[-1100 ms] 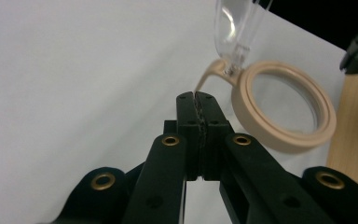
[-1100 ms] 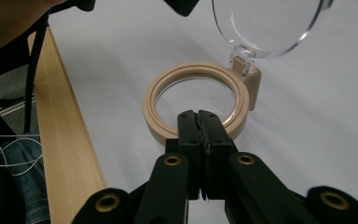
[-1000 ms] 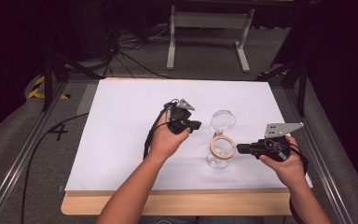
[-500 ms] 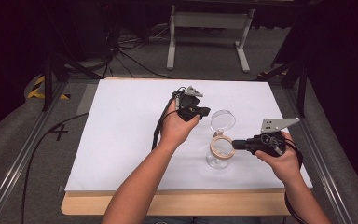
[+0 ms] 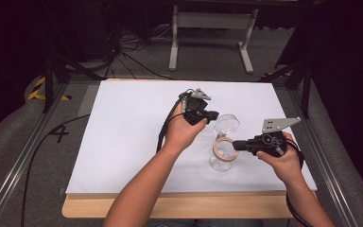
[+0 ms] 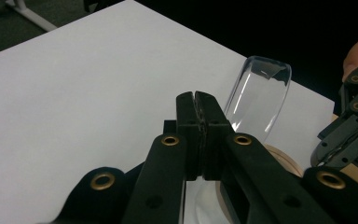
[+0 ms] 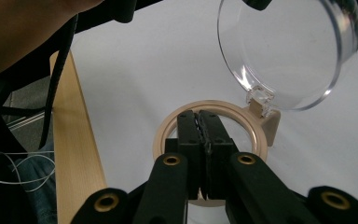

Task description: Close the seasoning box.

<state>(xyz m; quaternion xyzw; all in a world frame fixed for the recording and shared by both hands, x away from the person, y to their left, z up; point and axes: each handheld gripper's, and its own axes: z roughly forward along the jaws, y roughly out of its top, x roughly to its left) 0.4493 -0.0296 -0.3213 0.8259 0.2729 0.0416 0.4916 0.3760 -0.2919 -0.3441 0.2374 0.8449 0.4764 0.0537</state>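
A clear glass jar stands upright on the white sheet, with a beige ring rim and a clear hinged lid tilted open on the far side. My left gripper is shut with nothing in it, its tips just left of the lid's edge. My right gripper is also shut. Its tips lie across the near side of the ring, over the jar's mouth, with the open lid beyond them.
A white sheet covers most of the wooden table, whose front edge is bare. Metal rails run along both sides. A white stand and cables sit on the floor beyond the far edge.
My left gripper has moved away from me and to the right, up to the open lid. My right gripper has moved left until its tips reach the jar's rim.
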